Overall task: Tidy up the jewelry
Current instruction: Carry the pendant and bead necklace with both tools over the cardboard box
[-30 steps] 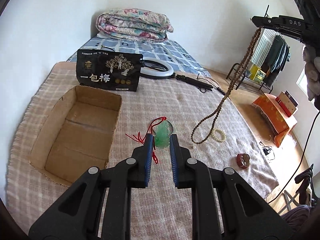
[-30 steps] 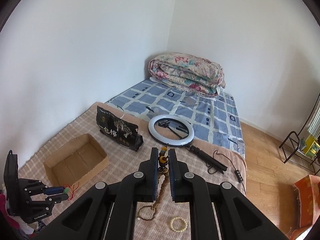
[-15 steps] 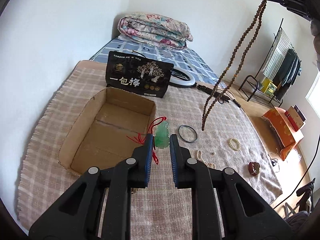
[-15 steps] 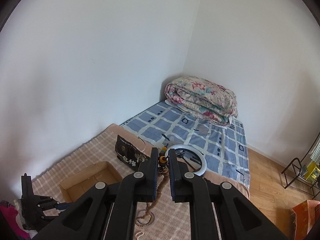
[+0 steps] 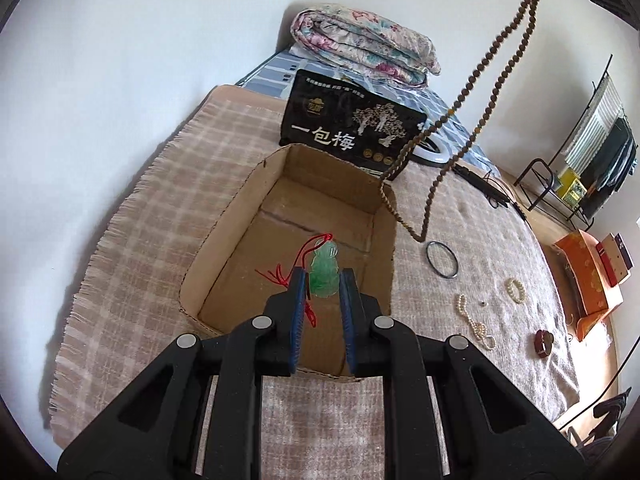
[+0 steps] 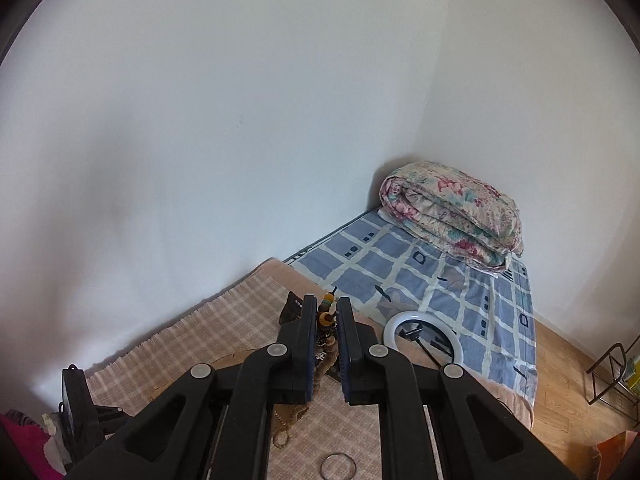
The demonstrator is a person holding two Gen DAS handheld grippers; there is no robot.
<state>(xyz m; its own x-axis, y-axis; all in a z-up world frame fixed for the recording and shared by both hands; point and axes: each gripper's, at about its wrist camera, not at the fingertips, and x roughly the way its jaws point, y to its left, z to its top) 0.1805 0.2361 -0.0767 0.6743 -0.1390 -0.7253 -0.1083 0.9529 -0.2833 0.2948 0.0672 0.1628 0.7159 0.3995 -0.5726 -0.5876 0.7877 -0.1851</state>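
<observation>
At frame centre the left tool (image 5: 323, 280) is clamped on the green jade pendant (image 5: 325, 270) above the open cardboard box (image 5: 224, 240), while the right tool (image 6: 326, 314) grips the brown bead necklace (image 5: 476, 120) dangling from upper right past the box's far corner.

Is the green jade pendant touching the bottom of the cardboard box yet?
Apart. The left wrist view shows the pendant held between the left gripper's fingers, above the cardboard box.

Jade pendant (image 5: 325, 268) over box (image 5: 224, 240), beads (image 5: 472, 120) dangling
</observation>
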